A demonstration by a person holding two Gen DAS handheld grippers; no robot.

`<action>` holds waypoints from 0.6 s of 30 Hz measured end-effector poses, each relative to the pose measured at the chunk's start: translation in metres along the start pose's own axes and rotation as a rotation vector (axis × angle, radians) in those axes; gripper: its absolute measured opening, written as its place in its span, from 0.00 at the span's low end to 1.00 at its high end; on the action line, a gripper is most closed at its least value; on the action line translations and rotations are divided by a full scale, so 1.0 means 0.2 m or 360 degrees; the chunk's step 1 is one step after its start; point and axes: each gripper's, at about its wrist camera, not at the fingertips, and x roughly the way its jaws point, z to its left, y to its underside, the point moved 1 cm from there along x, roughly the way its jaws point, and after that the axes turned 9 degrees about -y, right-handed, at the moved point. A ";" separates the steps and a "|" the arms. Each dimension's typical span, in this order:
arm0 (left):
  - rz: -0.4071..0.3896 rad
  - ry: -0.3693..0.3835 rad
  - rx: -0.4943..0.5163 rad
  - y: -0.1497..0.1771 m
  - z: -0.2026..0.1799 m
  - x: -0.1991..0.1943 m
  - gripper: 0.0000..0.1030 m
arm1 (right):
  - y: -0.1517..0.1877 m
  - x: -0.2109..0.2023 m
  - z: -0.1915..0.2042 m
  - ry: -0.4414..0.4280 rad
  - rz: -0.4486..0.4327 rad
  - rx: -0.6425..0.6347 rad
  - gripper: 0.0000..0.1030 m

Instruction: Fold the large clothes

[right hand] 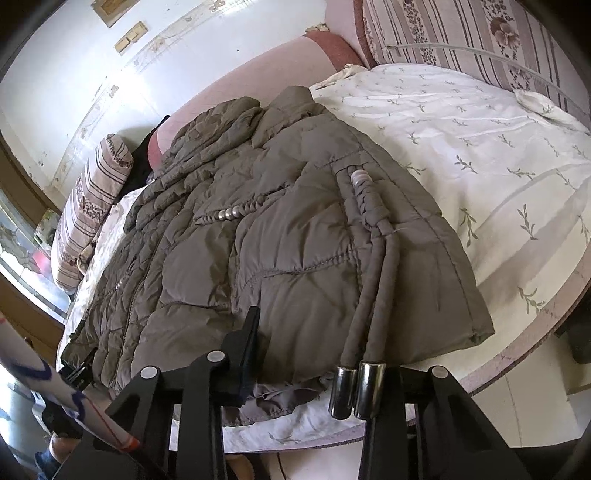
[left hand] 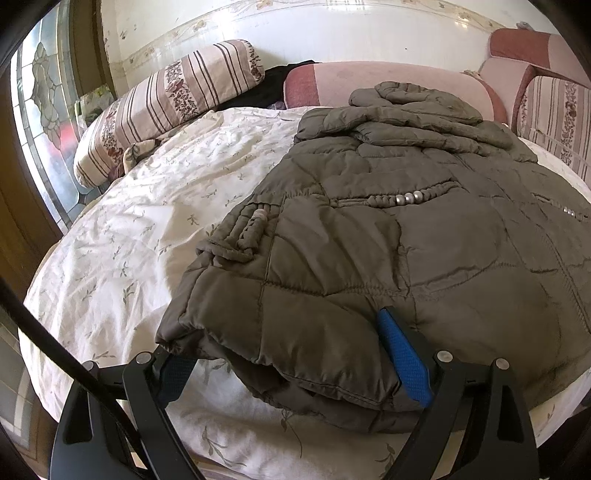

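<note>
A quilted olive-brown jacket [left hand: 424, 229] lies spread on the bed, over a white bedspread [left hand: 122, 229] printed with small green sprigs. Its collar end points to the far side, toward the pink padded headboard [left hand: 388, 79]; its hem hangs at the near edge of the bed.

The left gripper [left hand: 291, 354] stands wide at the near left corner of the hem. Its blue-padded right finger [left hand: 404, 358] rests on top of the fabric, while the left finger [left hand: 173, 373] sits low beside the corner, partly under the overhanging edge. The bunched hem lies between them, not pinched.

The right gripper [right hand: 325, 354] is also spread wide at the near right part of the hem. Its left finger [right hand: 242, 354] lies on the jacket; the right finger is hidden behind the two drawcords [right hand: 373, 291], whose metal tips [right hand: 356, 389] dangle just in front of the camera. I cannot tell whether any cloth is caught there.

A striped floral bolster [left hand: 166, 107] lies at the far left of the bed, with a dark garment [left hand: 273, 86] just beside it against the headboard. A matching striped cushion [right hand: 461, 33] stands along the far right.
</note>
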 end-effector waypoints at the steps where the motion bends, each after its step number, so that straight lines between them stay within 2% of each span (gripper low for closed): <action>1: -0.0001 0.0004 0.0003 0.00 0.00 0.00 0.87 | 0.00 0.00 0.00 0.0000 -0.0001 -0.0003 0.36; 6: -0.0033 0.0006 0.0051 0.00 -0.03 -0.03 0.78 | 0.00 0.00 0.00 -0.0003 0.0004 0.0002 0.36; 10: -0.0068 0.0013 0.0087 0.00 -0.05 -0.05 0.64 | 0.01 0.01 -0.02 -0.0016 0.0014 0.0033 0.44; 14: -0.0076 0.0025 0.0101 0.00 -0.06 -0.05 0.57 | 0.01 0.01 -0.02 -0.0023 0.0017 0.0034 0.45; 16: -0.0084 0.0029 0.0106 0.00 -0.06 -0.06 0.51 | 0.01 0.01 -0.02 -0.0025 0.0016 0.0036 0.45; 18: -0.0090 0.0032 0.0110 0.00 -0.07 -0.06 0.48 | 0.01 0.01 -0.02 -0.0038 0.0007 0.0044 0.38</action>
